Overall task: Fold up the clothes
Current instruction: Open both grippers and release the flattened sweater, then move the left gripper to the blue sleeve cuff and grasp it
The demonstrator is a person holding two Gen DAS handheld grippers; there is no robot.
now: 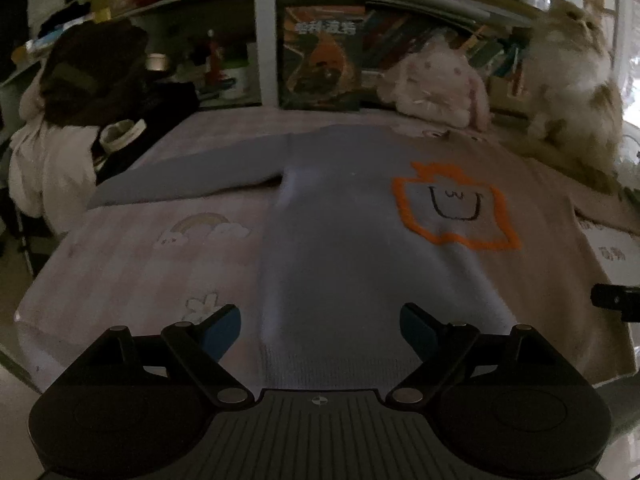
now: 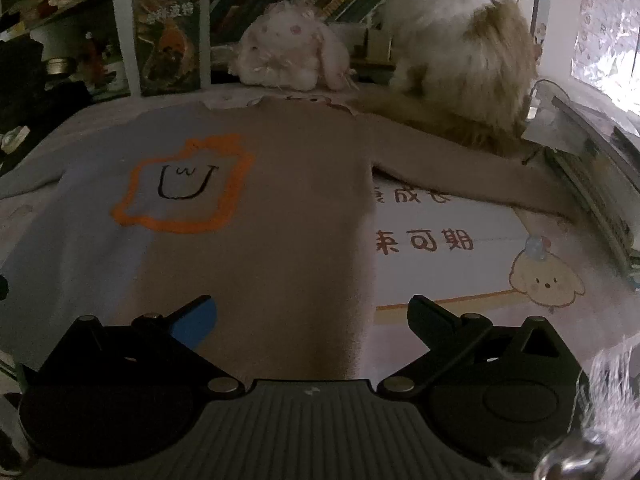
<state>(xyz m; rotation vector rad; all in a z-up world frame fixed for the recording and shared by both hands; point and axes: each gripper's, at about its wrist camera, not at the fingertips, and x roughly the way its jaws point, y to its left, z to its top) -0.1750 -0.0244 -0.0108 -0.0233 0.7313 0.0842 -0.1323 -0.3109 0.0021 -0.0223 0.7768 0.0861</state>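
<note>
A two-tone sweater [image 1: 352, 240], pale blue on the left half and tan on the right, lies flat and spread on the printed sheet, with an orange-outlined face patch [image 1: 452, 208] on its chest. Both sleeves stretch outward. My left gripper [image 1: 320, 326] is open, hovering over the blue bottom hem. In the right wrist view the sweater [image 2: 272, 216] fills the middle, and my right gripper [image 2: 312, 316] is open over the tan bottom hem. Neither holds anything.
A pink plush rabbit [image 2: 288, 56] and a fluffy cat [image 2: 460, 40] sit at the far edge by the collar and right sleeve. Bookshelves [image 1: 420, 40] stand behind. A pile of dark and white clothes [image 1: 72, 120] lies at the far left. Clutter lines the right edge [image 2: 592, 152].
</note>
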